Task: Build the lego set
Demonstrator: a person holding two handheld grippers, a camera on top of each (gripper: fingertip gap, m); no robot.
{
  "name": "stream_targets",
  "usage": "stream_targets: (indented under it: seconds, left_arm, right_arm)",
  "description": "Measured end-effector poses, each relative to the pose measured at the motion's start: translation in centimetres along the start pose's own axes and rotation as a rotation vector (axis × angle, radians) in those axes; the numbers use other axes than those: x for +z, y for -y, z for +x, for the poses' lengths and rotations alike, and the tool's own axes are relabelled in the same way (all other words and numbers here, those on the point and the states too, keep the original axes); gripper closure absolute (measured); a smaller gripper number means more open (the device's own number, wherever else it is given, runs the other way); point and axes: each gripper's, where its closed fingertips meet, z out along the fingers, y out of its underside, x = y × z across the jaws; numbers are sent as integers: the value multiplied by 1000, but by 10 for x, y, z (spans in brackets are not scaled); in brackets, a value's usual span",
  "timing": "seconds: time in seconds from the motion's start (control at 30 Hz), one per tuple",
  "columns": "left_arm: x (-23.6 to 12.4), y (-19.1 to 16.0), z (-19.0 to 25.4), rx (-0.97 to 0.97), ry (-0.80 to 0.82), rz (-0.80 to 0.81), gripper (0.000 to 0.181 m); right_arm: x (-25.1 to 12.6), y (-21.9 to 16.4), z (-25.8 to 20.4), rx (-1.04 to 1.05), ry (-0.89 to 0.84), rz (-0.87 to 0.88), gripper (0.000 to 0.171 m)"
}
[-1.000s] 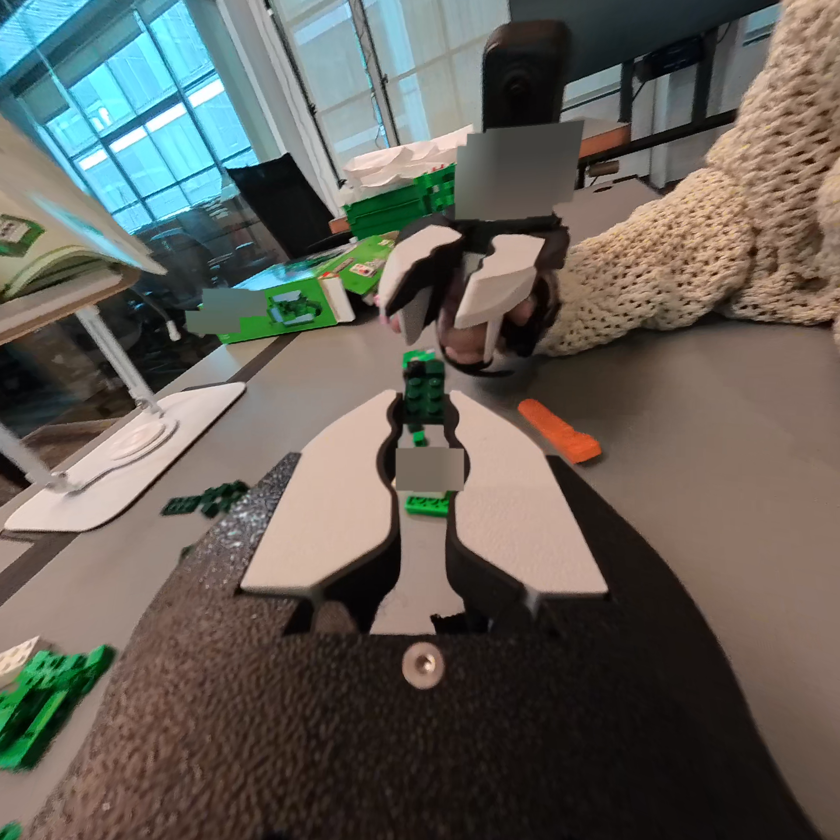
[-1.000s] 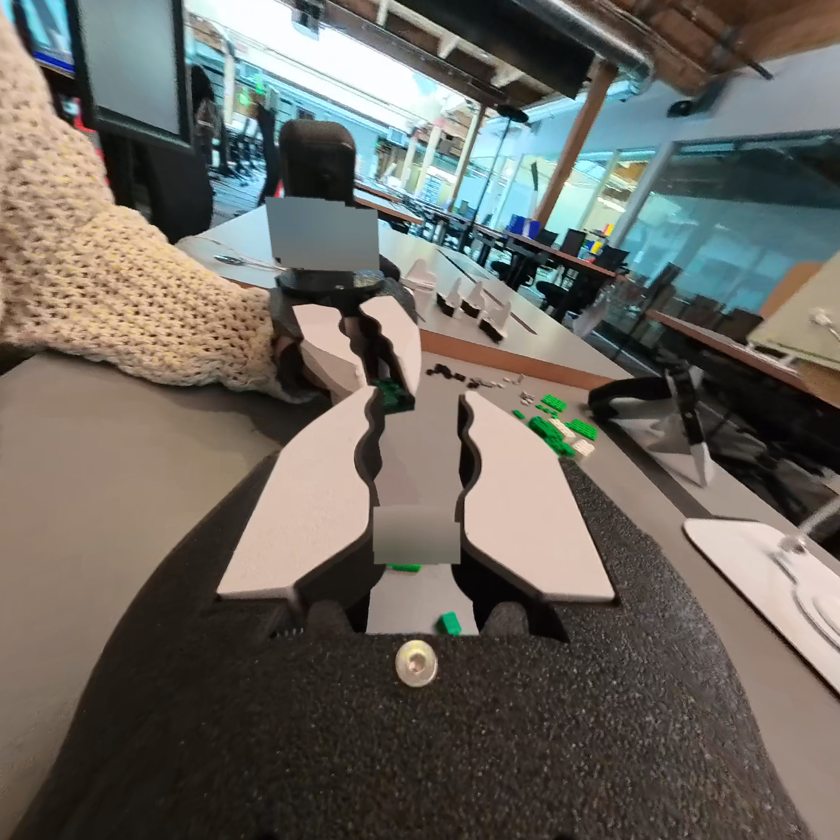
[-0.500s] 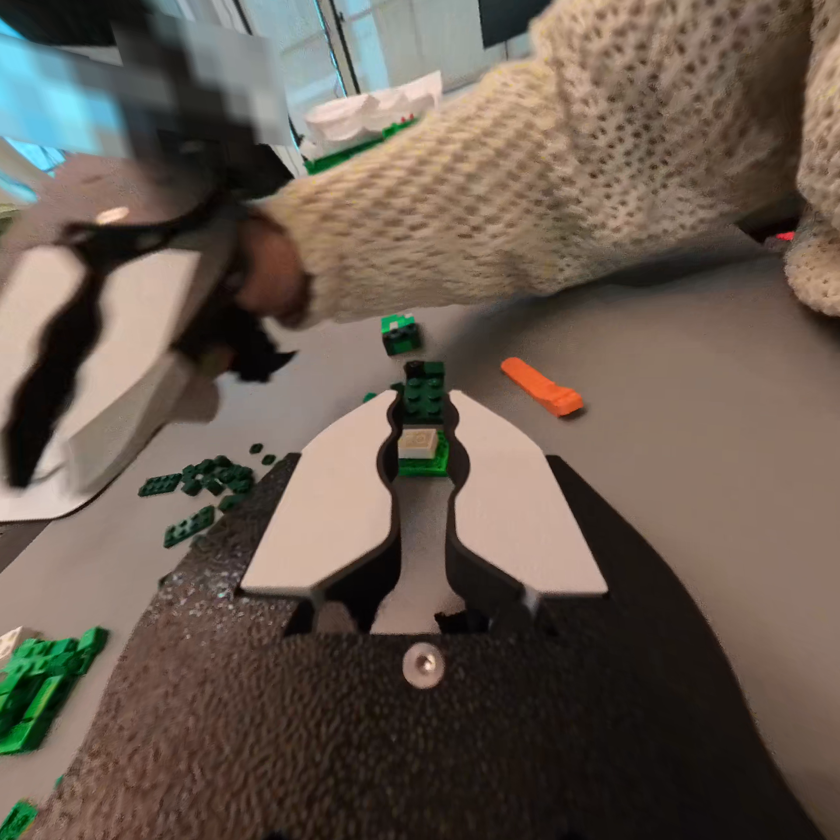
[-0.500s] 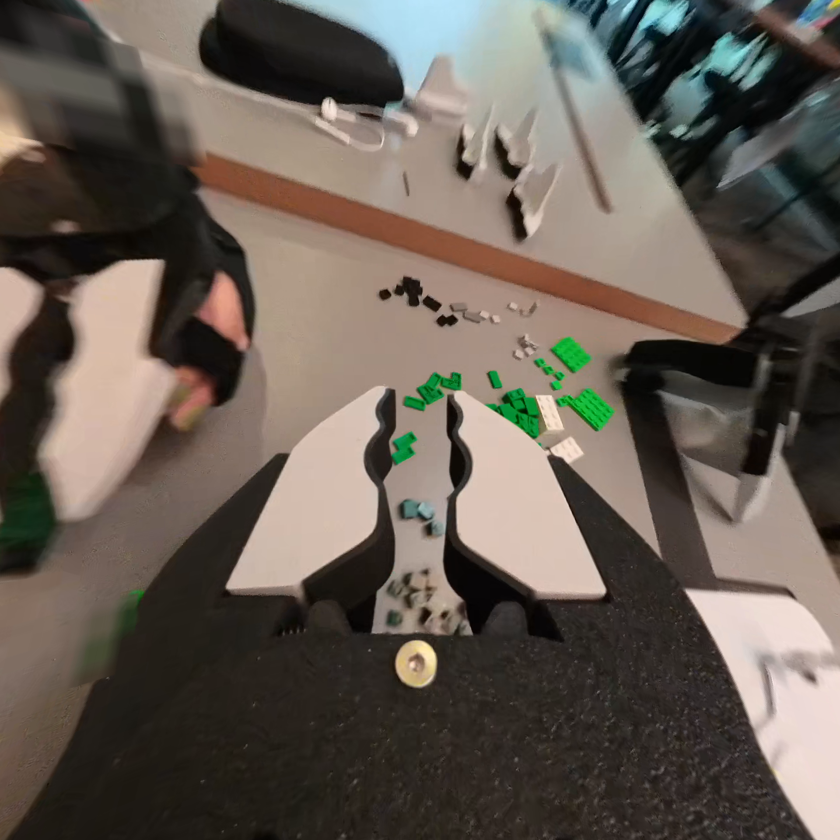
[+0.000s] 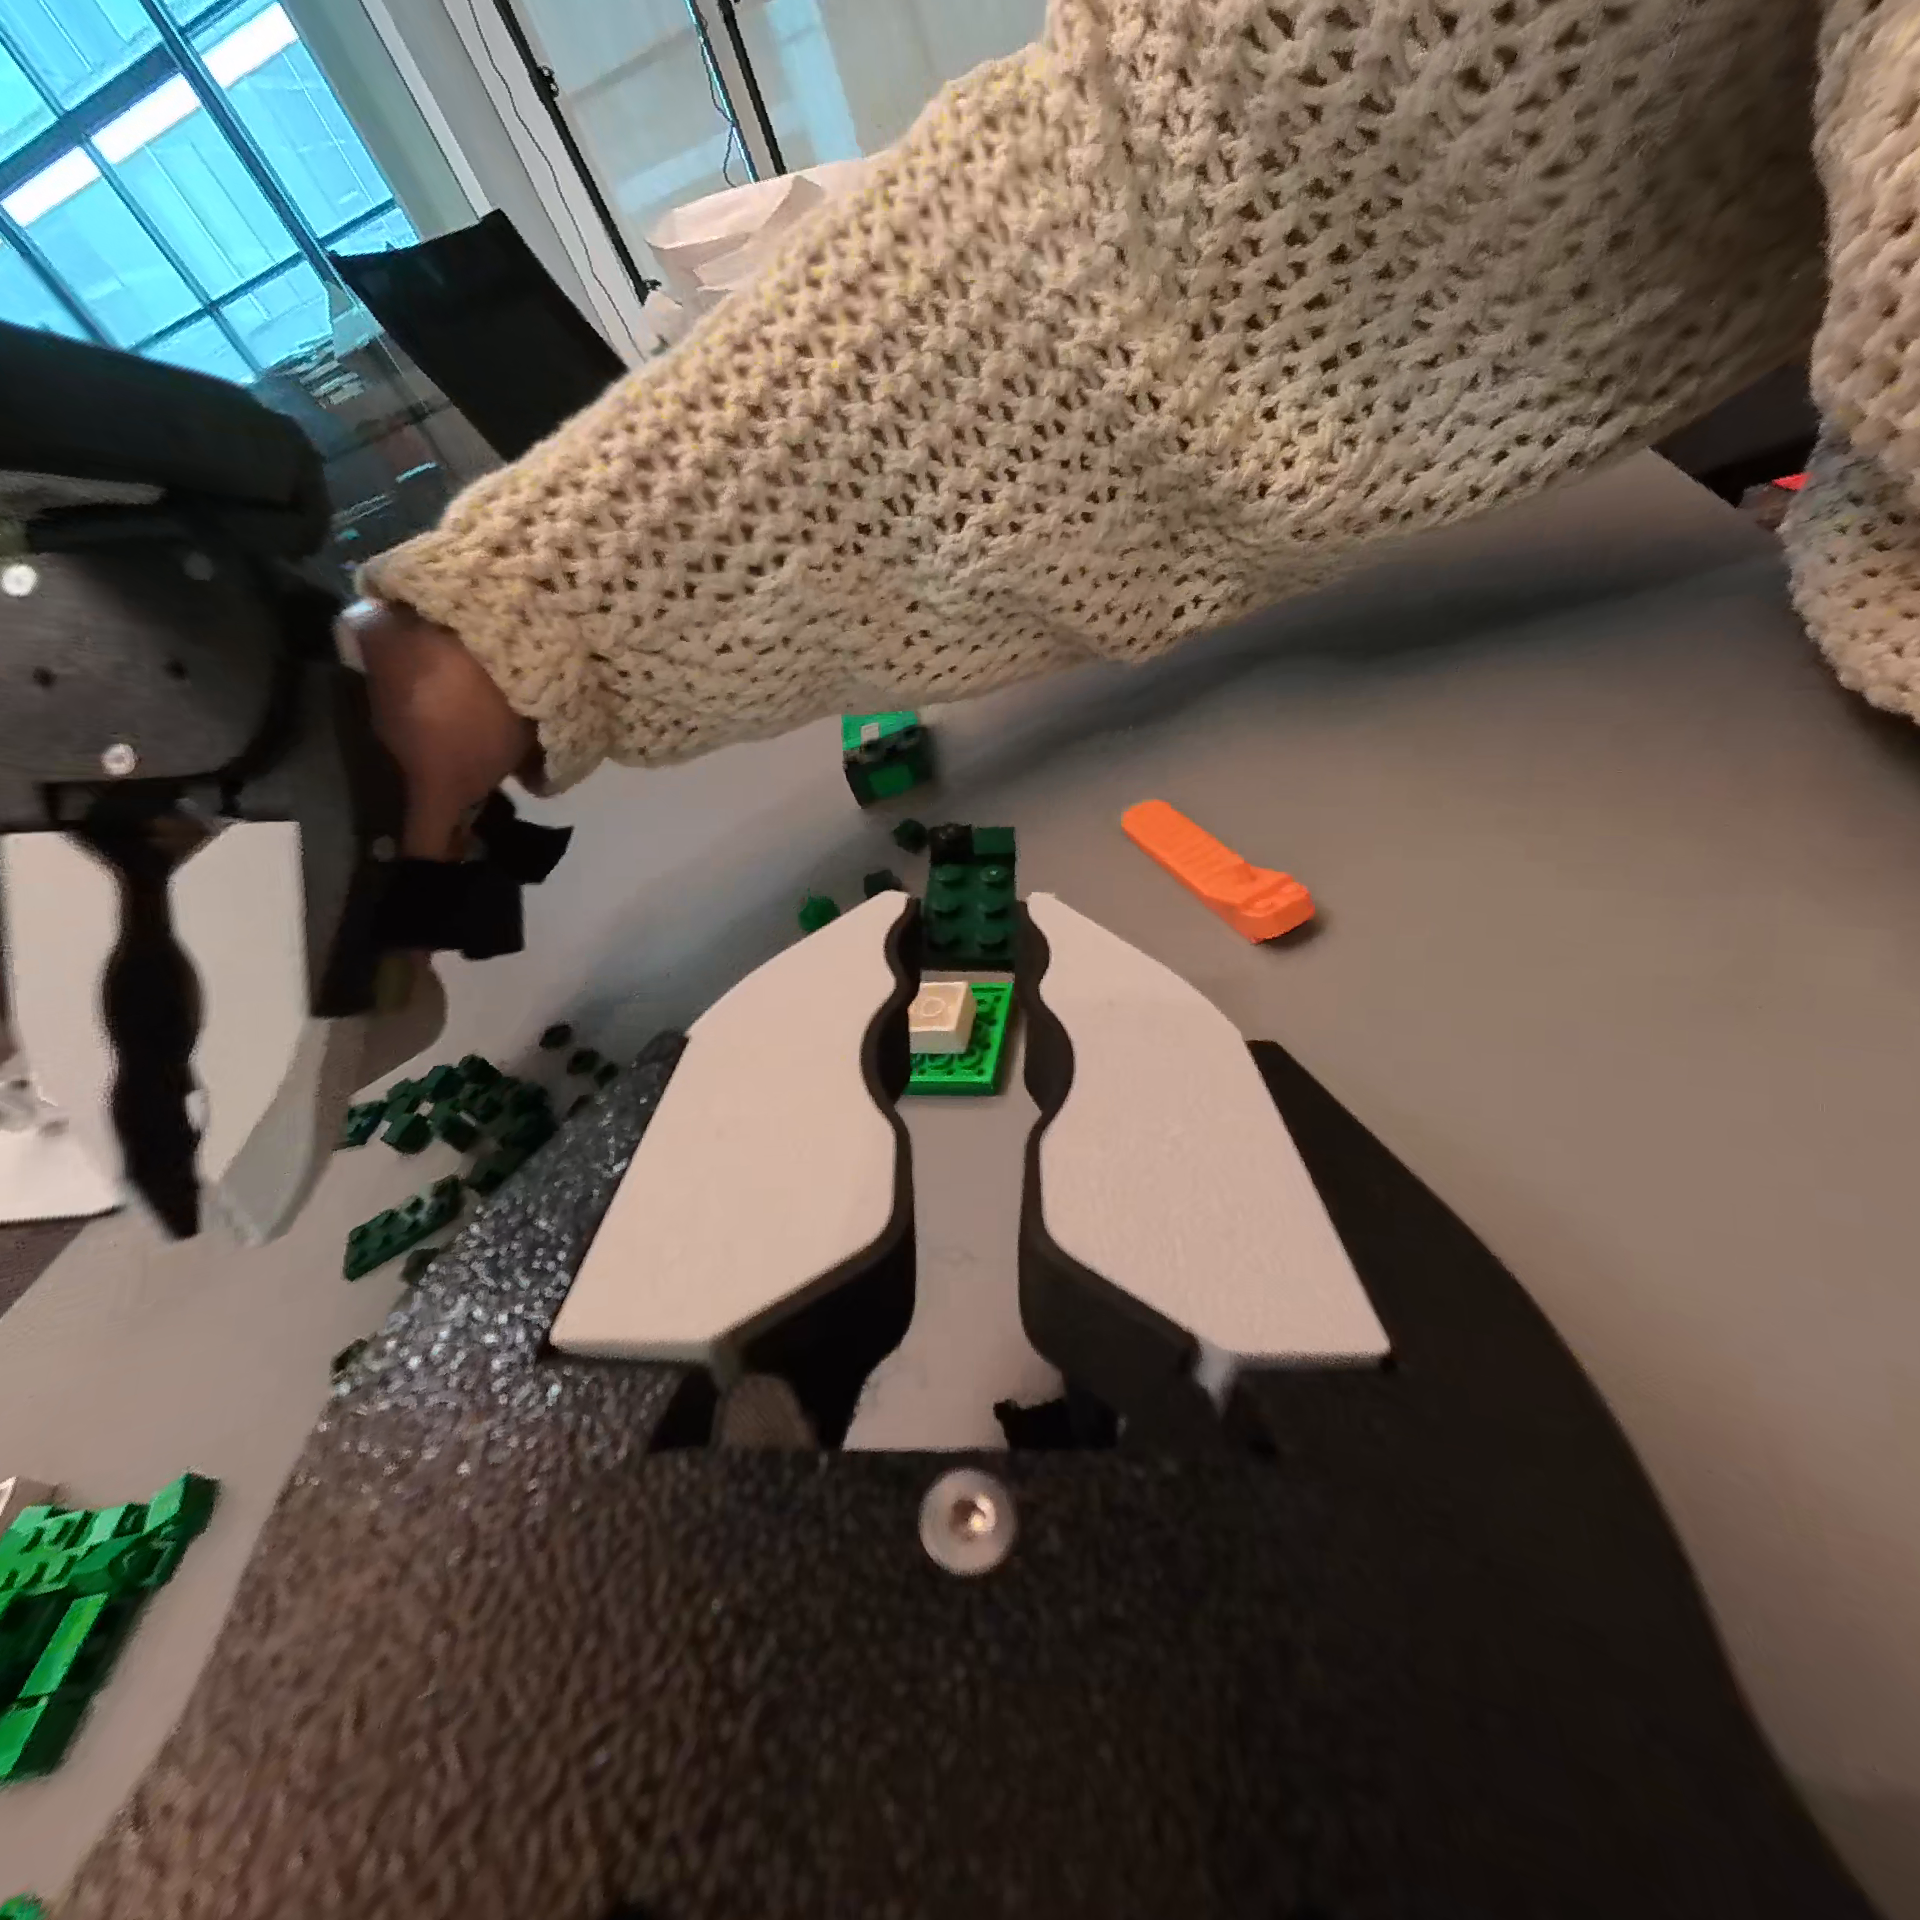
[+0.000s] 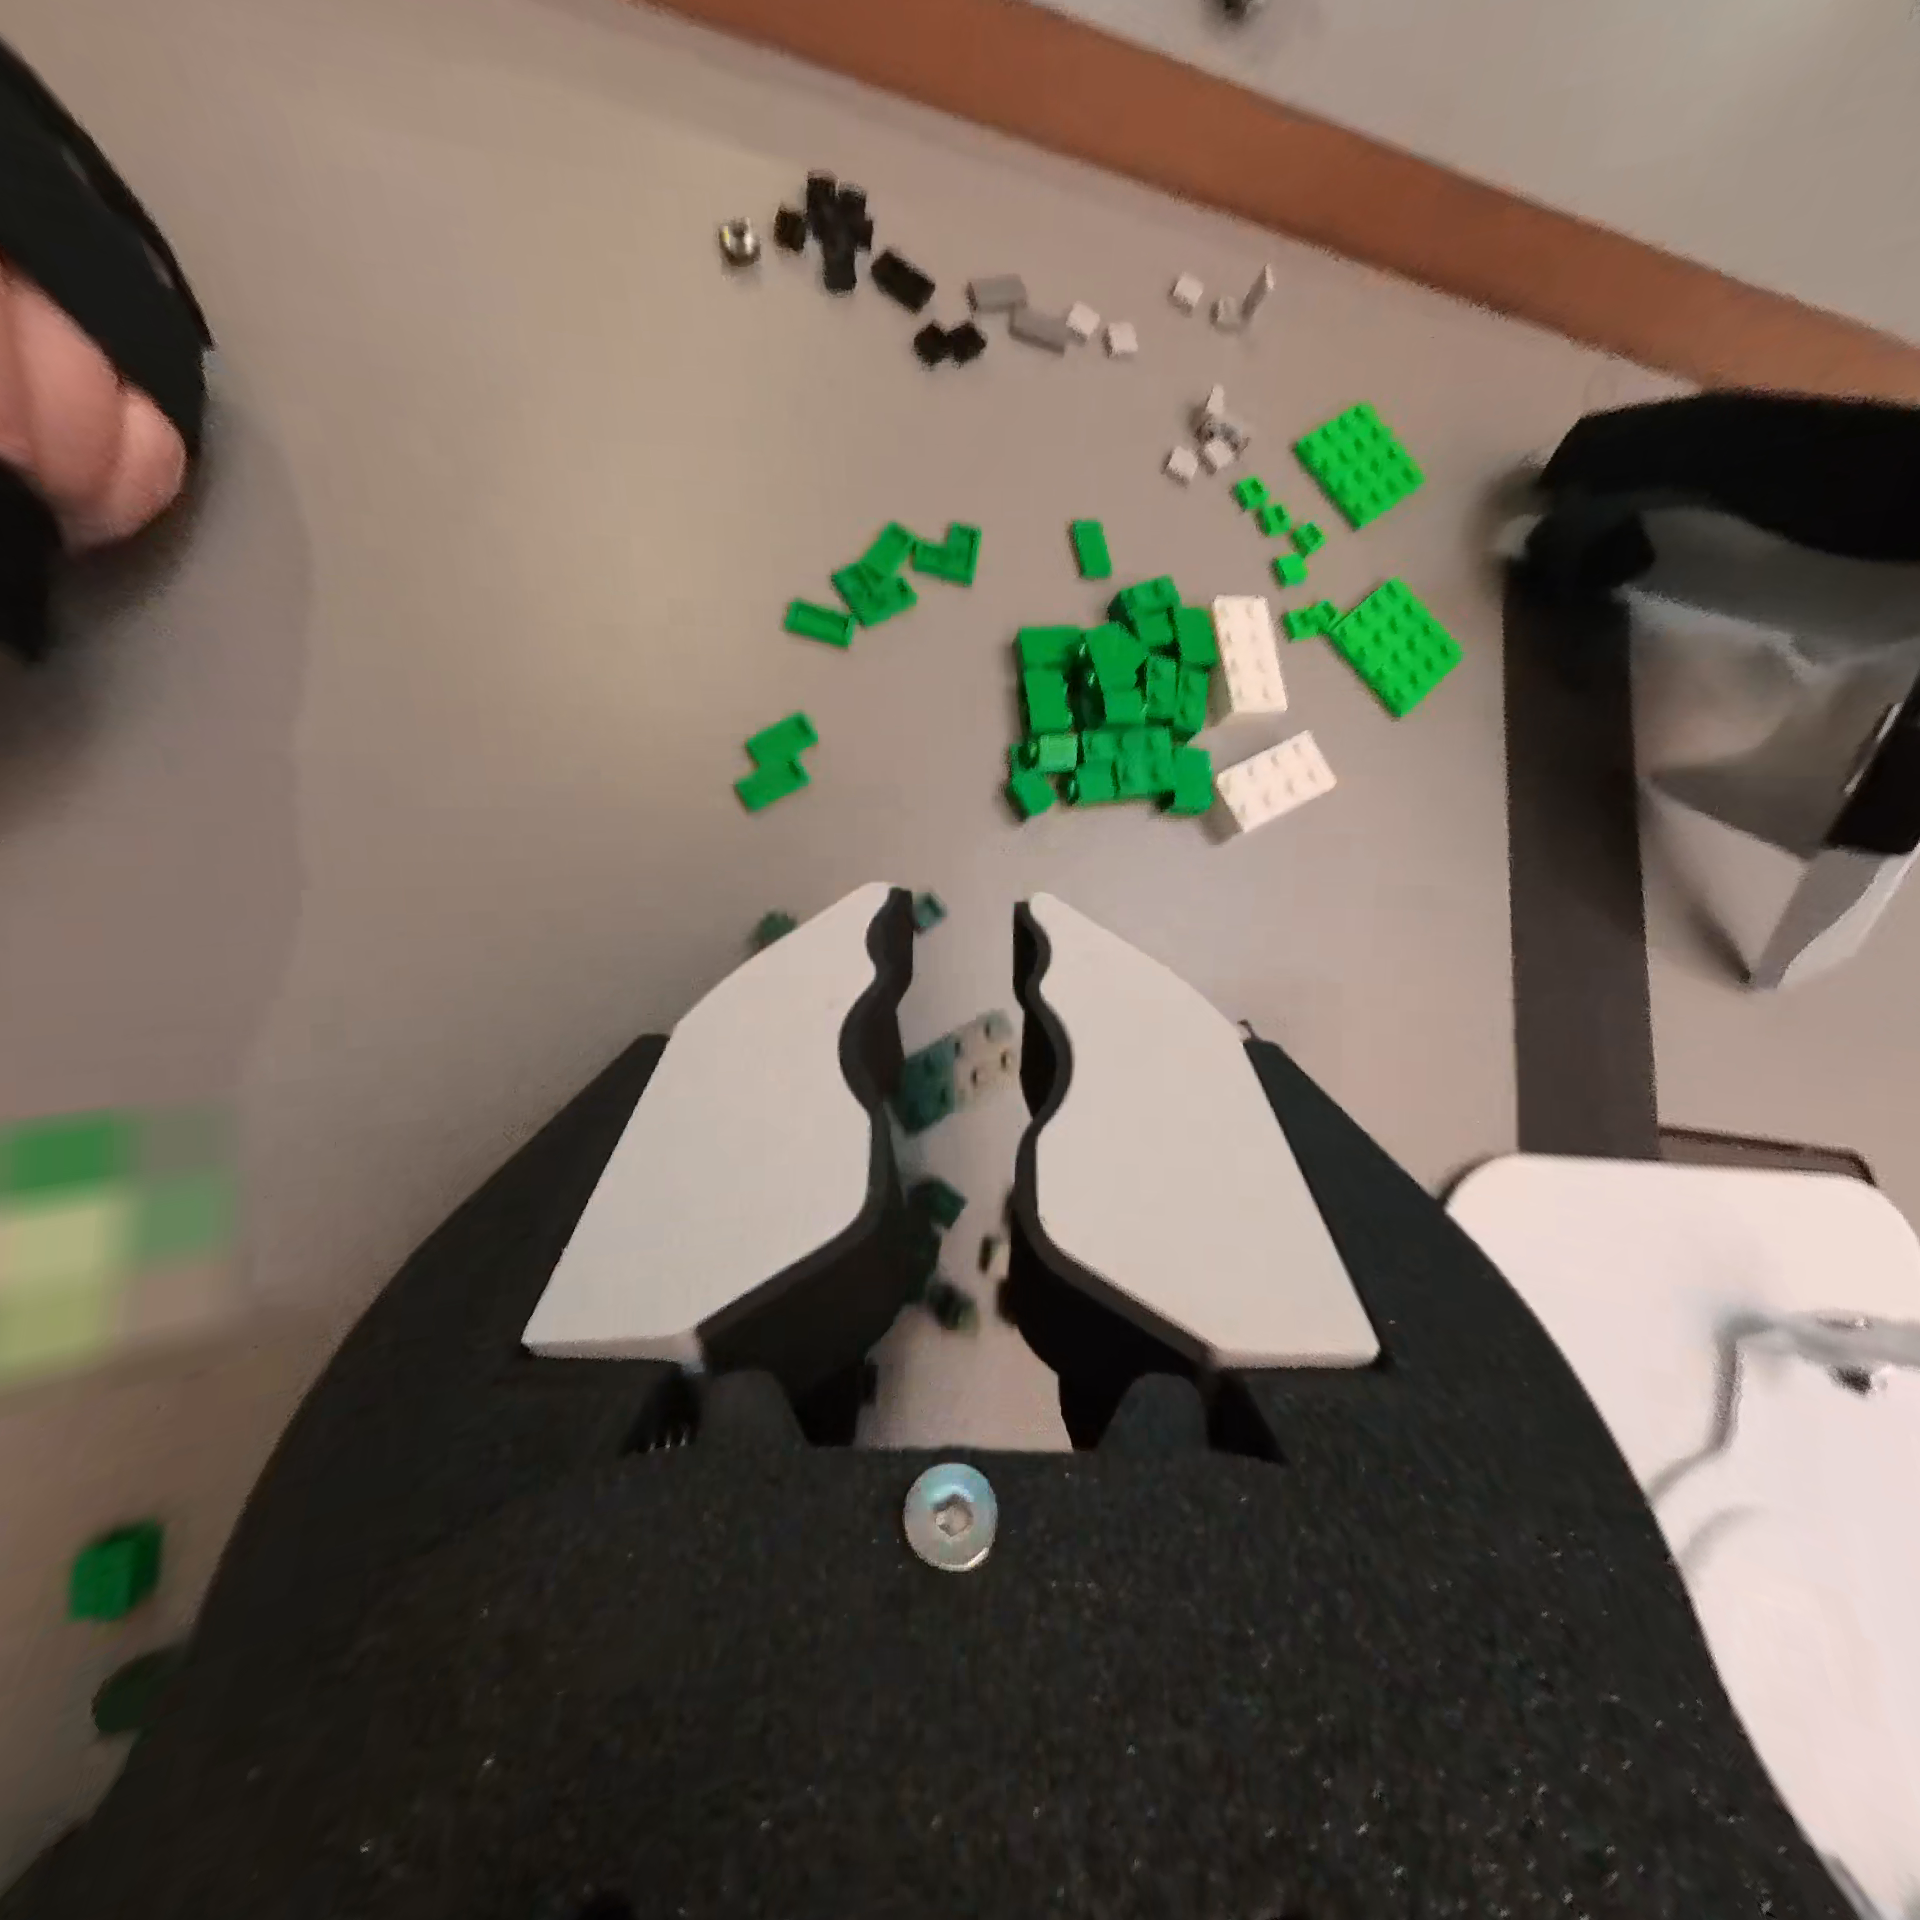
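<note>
Left wrist view shows the left claw (image 5: 968, 920) low over the grey table (image 5: 1558, 1039), clenched on a small lego assembly (image 5: 971, 971) of dark green bricks, a bright green plate and a white stud piece. A cream knitted sleeve (image 5: 1039, 416) reaches across above it toward the right claw (image 5: 166, 1049), which tilts downward at the left edge. Right wrist view looks steeply down: the right claw's fingers (image 6: 769, 1122) stand parted and empty above a pile of loose green bricks (image 6: 1117, 696).
</note>
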Motion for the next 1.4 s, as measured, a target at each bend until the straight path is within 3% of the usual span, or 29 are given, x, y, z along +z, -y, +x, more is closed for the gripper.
stream_targets:
  seconds: [0.1, 0.33, 0.63, 1.07, 1.4]
  left_arm:
    - [-2, 1, -3, -13, 13, 12, 165]
    - [-2, 1, -6, -21, 20, 13, 165]
    - [0, 1, -6, -12, 22, 3, 165]
    - [0, 0, -6, -6, 23, -1, 165]
    - [0, 0, -6, -5, 21, -4, 165]
  right_arm:
    - [-8, -18, -2, -1, -33, -52, 154]
    - [-33, -44, -4, 128, -107, 8, 158]
    - [-45, -85, -17, 174, -97, -73, 161]
    - [-46, -85, -15, 168, -90, -69, 160]
    - [-38, -89, 26, 204, -212, -102, 170]
